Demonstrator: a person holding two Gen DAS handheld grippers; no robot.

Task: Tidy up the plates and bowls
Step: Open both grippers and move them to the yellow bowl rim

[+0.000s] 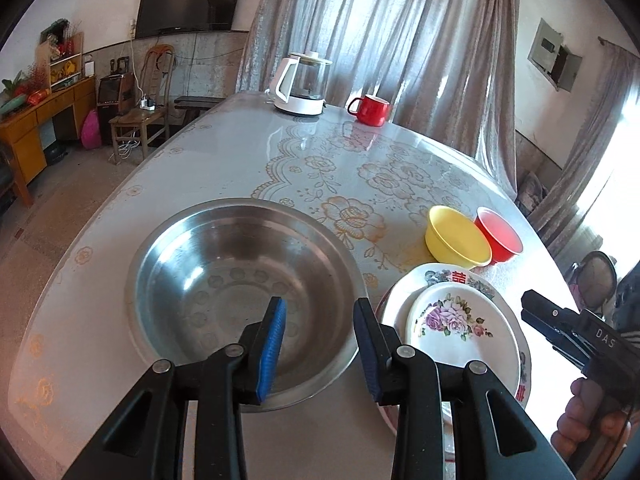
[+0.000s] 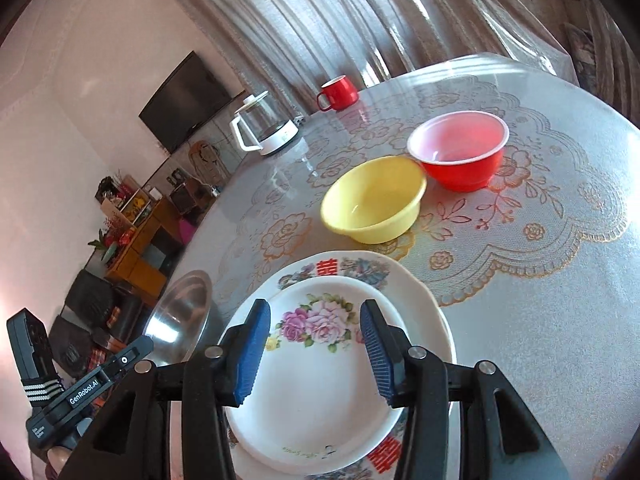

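Observation:
A large steel basin (image 1: 240, 280) sits on the table at the near left; my left gripper (image 1: 318, 312) hovers open and empty over its right rim. A small white flowered plate (image 2: 320, 364) lies stacked on a larger patterned plate (image 2: 420, 300); my right gripper (image 2: 314, 316) hovers open and empty just above them. Both plates also show in the left wrist view (image 1: 452, 324). Behind the plates stand a yellow bowl (image 2: 374, 200) and a red bowl (image 2: 460, 152), side by side and touching. The right gripper's body (image 1: 576, 336) shows at the right in the left wrist view.
A white and glass kettle (image 1: 302, 84) and a red mug (image 1: 370, 110) stand at the table's far edge by the curtains. The round table (image 1: 200, 160) has a floral cover. A wooden chair (image 1: 140, 120) and cabinet (image 1: 36, 120) stand on the floor to the left.

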